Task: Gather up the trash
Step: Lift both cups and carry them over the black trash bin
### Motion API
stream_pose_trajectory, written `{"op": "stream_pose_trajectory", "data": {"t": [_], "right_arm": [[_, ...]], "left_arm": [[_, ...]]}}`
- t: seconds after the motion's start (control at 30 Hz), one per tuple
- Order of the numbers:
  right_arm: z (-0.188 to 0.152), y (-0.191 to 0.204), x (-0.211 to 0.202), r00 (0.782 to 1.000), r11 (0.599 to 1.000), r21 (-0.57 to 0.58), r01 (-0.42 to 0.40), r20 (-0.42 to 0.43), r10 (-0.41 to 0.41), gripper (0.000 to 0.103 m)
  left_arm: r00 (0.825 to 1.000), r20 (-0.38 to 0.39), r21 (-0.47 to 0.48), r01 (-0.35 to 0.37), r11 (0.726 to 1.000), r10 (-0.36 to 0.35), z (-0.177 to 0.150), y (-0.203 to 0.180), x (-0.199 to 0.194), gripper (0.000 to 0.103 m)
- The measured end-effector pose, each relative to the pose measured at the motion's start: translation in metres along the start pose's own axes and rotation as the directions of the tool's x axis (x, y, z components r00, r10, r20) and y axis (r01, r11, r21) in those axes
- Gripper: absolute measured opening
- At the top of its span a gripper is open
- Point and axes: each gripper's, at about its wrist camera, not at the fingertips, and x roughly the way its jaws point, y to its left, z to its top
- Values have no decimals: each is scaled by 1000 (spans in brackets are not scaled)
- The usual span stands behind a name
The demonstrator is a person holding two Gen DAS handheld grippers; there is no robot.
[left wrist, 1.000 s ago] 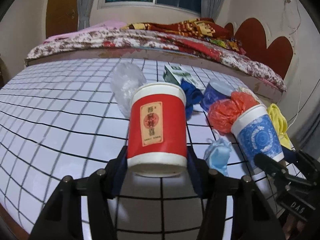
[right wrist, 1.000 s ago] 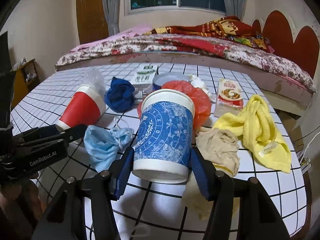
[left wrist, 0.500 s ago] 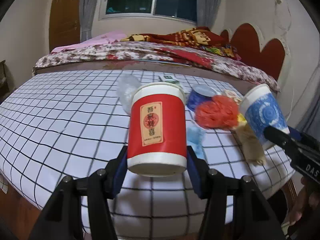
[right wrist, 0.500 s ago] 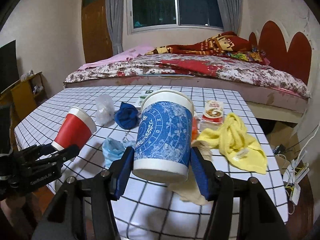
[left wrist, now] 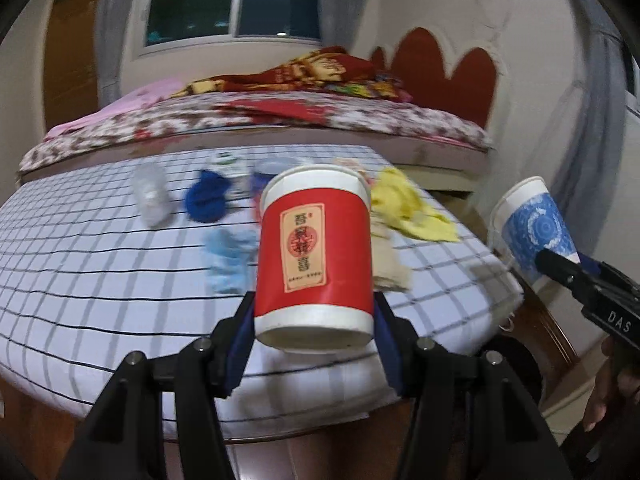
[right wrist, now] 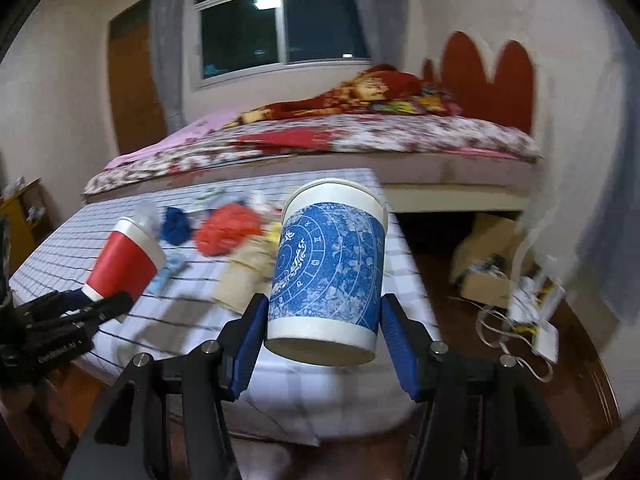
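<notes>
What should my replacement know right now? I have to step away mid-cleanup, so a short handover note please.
Left gripper: shut on the red cup, held in the air.
Right gripper: shut on the blue cup, also in the air, past the table's edge.
Still on the checked table: clear plastic bag, blue cloth, face mask, orange bag, yellow towel, beige cloth.
Done: both cups picked up.
Left: bin the cups; no bin is in view. Then collect the remaining trash.

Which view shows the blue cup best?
The right wrist view: the blue cup fills the centre, clamped in the right gripper, its pattern sharp. The left wrist view shows it only small and tilted at the right edge.
</notes>
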Motion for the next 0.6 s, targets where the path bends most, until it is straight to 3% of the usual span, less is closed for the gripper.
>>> {"op": "stream_pose_trajectory", "data": {"t": [0.27,0.43,0.6], "right_arm": [[-36,-83,-49,988,986,72,152,-33,-150,59],[-63,-126,-71,976,970,113,214,-70,-207,59],[-85,-159,-84,973,964,146,222,-103,-208,59]], "left_arm": [[984,-44,126,179,976,-175,-12,-89,4,56],[956,-98,211,292,933,-277,-27,-149,6,56],[929,-161,262,365,894,-332,-45,-194,17,56]]}}
